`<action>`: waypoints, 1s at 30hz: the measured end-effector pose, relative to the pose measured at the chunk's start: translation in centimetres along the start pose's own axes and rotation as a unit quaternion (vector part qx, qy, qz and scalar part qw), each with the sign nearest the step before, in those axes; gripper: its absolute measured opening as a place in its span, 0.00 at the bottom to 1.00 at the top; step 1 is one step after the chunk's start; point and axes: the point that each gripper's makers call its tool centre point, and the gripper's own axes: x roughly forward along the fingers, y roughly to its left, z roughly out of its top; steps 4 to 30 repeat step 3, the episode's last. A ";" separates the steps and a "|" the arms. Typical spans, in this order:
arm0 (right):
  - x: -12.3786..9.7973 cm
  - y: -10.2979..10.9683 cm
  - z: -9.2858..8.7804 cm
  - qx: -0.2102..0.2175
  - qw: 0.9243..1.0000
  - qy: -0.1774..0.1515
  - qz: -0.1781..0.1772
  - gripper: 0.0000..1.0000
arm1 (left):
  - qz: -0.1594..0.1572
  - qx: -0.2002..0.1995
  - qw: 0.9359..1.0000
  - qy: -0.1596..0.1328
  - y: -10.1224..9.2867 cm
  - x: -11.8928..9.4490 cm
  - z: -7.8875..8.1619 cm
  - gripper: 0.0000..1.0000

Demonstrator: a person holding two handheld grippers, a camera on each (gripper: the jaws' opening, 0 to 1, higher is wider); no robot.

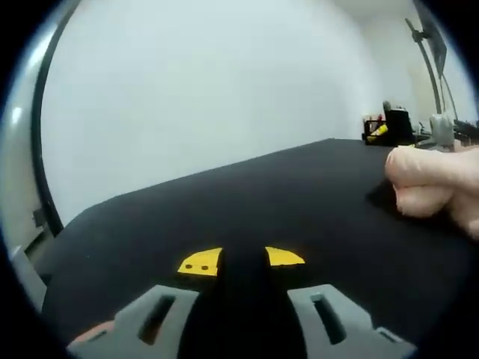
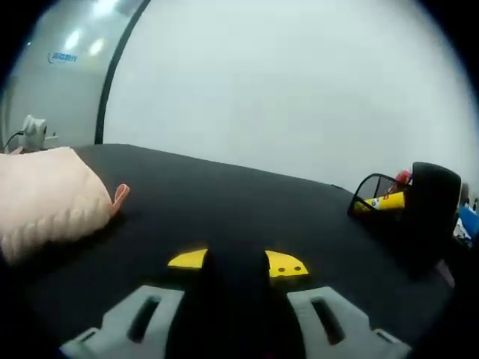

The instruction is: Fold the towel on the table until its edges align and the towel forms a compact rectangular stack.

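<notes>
I am looking low across a black table [image 1: 247, 209], matte and bare ahead of both tools, with a pale wall [image 1: 209, 97] rising behind it. In the left gripper view, my left gripper [image 1: 241, 260] rests near the surface with its yellow-tipped jaws apart and nothing between them. Off to its right lies the pink towel [image 1: 434, 187], folded and bulky. Beyond that stands a grey stand [image 1: 440, 90] beside dark clutter. In the right gripper view, my right gripper [image 2: 236, 263] likewise sits spread and empty. The towel [image 2: 45, 198] lies to its left, a small tag poking from its edge. To the right, a black wire basket [image 2: 389, 198] holds something yellow.
</notes>
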 end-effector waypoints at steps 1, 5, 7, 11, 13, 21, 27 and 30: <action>0.0 -0.1 0.0 0.001 1.000 0.000 -0.001 0.26 | -0.001 0.000 1.000 0.000 0.0 0.1 0.0 0.22; 0.1 -0.2 -0.1 0.002 1.000 0.001 -0.002 0.26 | -0.005 0.000 1.000 0.000 0.0 0.2 -0.1 0.21; 0.1 -0.2 -0.1 0.002 1.000 0.001 -0.002 0.26 | -0.005 0.000 1.000 0.000 0.0 0.2 -0.1 0.21; 0.1 -0.2 -0.1 0.002 1.000 0.001 -0.002 0.26 | -0.005 0.000 1.000 0.000 0.0 0.2 -0.1 0.21; 0.1 -0.2 -0.1 0.002 1.000 0.001 -0.002 0.26 | -0.005 0.000 1.000 0.000 0.0 0.2 -0.1 0.21; 0.1 -0.2 -0.1 0.002 1.000 0.001 -0.002 0.26 | -0.005 0.000 1.000 0.000 0.0 0.2 -0.1 0.21; 0.1 -0.2 -0.1 0.002 1.000 0.001 -0.002 0.26 | -0.005 0.000 1.000 0.000 0.0 0.2 -0.1 0.21; 0.1 -0.2 -0.1 0.002 1.000 0.001 -0.002 0.26 | -0.005 0.000 1.000 0.000 0.0 0.2 -0.1 0.21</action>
